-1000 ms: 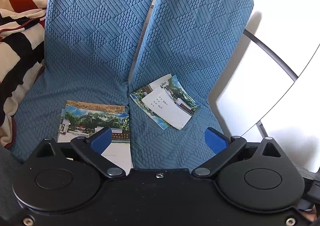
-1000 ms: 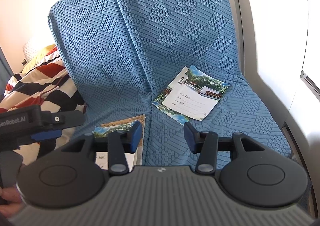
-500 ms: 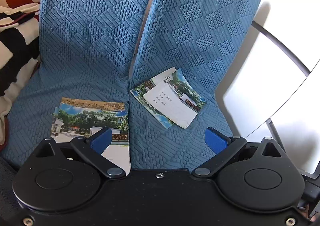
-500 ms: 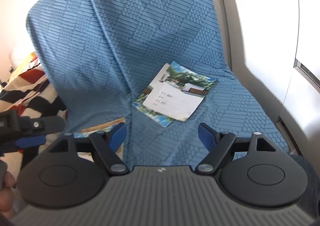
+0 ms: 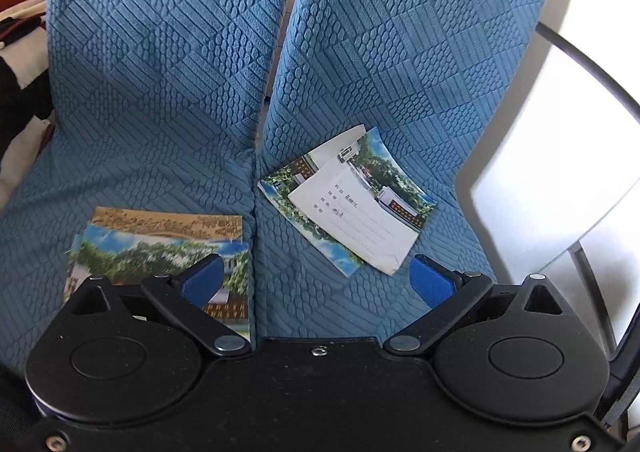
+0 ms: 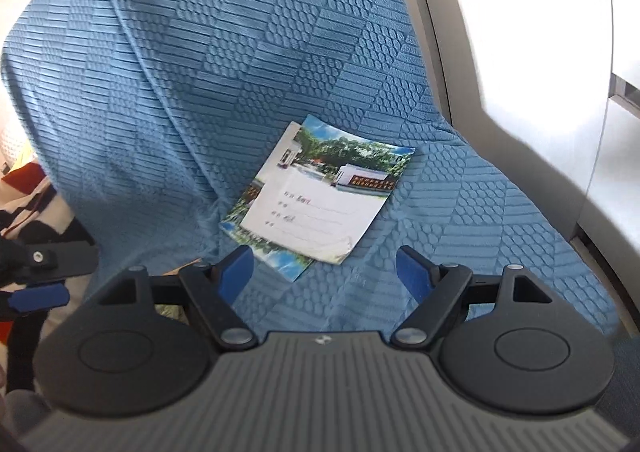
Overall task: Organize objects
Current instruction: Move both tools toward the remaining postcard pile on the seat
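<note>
Two overlapping picture booklets (image 5: pixel 352 204) lie askew on the right blue seat cushion; the top one (image 6: pixel 320 204) has a white label with handwriting. A second pile of booklets (image 5: pixel 160 248) with a photo cover and a tan one beneath rests on the left cushion. My left gripper (image 5: pixel 316 280) hovers open over the seam between the cushions, its left pad over the left pile. My right gripper (image 6: pixel 326 270) is open just in front of the right pile, nothing between its pads. The left gripper's finger (image 6: pixel 40 296) shows at the right wrist view's left edge.
A blue textured cover (image 5: pixel 168 92) drapes two seat backs and cushions. A striped red, black and white blanket (image 5: pixel 20 12) lies to the left. A white wall and dark metal bar (image 5: pixel 580 52) stand to the right; a grey panel (image 6: pixel 520 92) borders the right seat.
Both grippers have come down and closer to the seats, so the booklets look larger. The right gripper's jaws have opened wider.
</note>
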